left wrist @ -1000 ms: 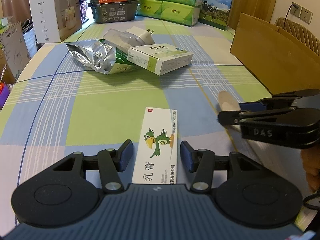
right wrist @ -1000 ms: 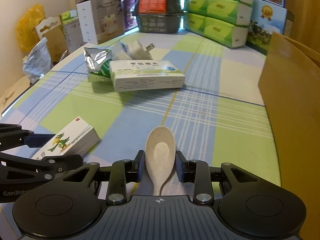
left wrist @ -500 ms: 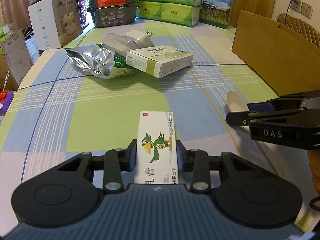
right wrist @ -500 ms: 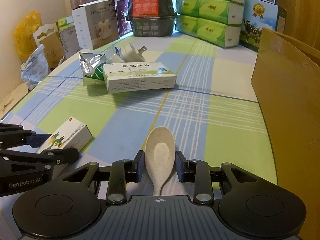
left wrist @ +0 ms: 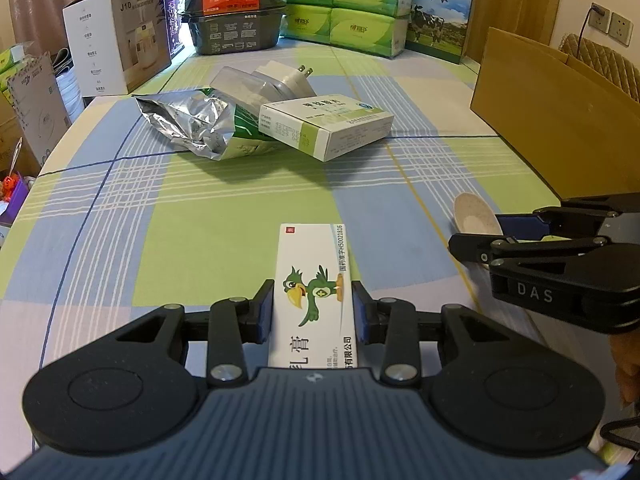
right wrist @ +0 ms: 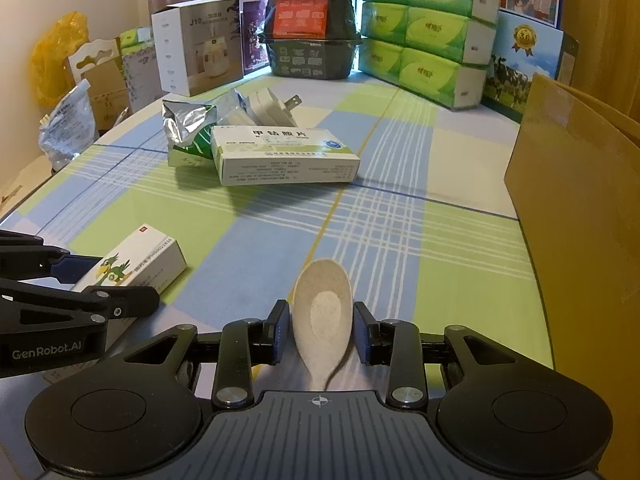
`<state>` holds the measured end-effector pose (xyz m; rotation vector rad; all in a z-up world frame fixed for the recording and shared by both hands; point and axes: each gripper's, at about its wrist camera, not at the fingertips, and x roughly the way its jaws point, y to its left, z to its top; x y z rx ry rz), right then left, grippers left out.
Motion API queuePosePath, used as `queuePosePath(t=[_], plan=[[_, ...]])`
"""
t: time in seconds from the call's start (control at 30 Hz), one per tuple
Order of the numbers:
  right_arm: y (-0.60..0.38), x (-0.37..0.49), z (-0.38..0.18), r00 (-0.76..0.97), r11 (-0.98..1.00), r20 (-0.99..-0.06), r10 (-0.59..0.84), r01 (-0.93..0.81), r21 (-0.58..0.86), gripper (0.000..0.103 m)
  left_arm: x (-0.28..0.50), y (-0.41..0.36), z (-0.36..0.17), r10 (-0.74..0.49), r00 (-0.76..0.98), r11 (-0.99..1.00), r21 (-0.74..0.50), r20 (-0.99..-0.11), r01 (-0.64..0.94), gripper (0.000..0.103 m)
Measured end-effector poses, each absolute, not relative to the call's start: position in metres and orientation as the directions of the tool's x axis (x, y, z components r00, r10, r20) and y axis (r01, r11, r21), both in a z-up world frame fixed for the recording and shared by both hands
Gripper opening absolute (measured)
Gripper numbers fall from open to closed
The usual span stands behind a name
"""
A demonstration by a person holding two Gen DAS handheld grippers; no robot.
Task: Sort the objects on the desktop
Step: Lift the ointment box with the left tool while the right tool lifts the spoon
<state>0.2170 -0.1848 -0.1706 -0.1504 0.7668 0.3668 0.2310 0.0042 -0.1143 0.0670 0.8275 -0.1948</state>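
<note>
Two grabs at once: white ointment box w/ green parrot print [left wrist: 316, 292] lying flat on plaid tablecloth [left wrist: 180, 216], pinched at both long sides by blue pads of L gripper [left wrist: 313, 312], jaws closed onto it; beige spoon [right wrist: 323, 312] sitting bowl-forward between pads of R gripper [right wrist: 320, 330], pads just beside bowl edges, contact can't be confirmed, so clamped-or-not unclear. Only from L cam: R gripper side-on w/ "DAS" lettering, spoon bowl tip poking out ahead of it, wall sockets [left wrist: 612, 26] far right, bit of a hand at right edge. Only from R cam: L gripper side-on w/ "GenRobot.AI" lettering, yellow plastic bag [right wrist: 56, 56] and a silver pouch off table's left side. Mid-table cluster, both cams: 1 green/white medicine box [left wrist: 326, 124], 1 crumpled foil bag [left wrist: 188, 124], 1 white plug adapter [left wrist: 288, 76], touching each other, well apart from grippers. Right side: 1 brown cardboard box [right wrist: 576, 184]. Back of table: 1 white humidifier carton [left wrist: 116, 52], stacked dark trays [right wrist: 312, 28], green tissue packs [right wrist: 436, 36], 6 visible from R cam.
</note>
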Motion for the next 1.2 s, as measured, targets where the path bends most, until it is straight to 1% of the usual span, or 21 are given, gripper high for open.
queuePosePath(t=[0.43, 0.63, 0.83, 1.2], plan=[[-0.183, 0.217, -0.170, 0.671, 0.930, -0.698, 0.250, -0.368, -0.020, 0.031, 0.233, 0.004, -0.115, -0.140, 0.664, 0.981, -0.013, -0.735, 0.192, 0.033], [-0.182, 0.217, -0.169, 0.667, 0.933, -0.704, 0.244, -0.360, -0.018, 0.030, 0.234, 0.004, -0.115, -0.142, 0.665, 0.982, -0.018, -0.734, 0.190, 0.033], [-0.182, 0.215, -0.155, 0.702, 0.934, -0.661, 0.267, -0.358, -0.002, 0.029, 0.233, 0.004, -0.110, -0.147, 0.677, 0.983, -0.029, -0.721, 0.182, 0.033], [-0.183, 0.215, -0.140, 0.722, 0.937, -0.628, 0.292, -0.347, 0.037, 0.029, 0.233, 0.003, -0.103, -0.174, 0.687, 0.981, -0.063, -0.705, 0.185, 0.033]])
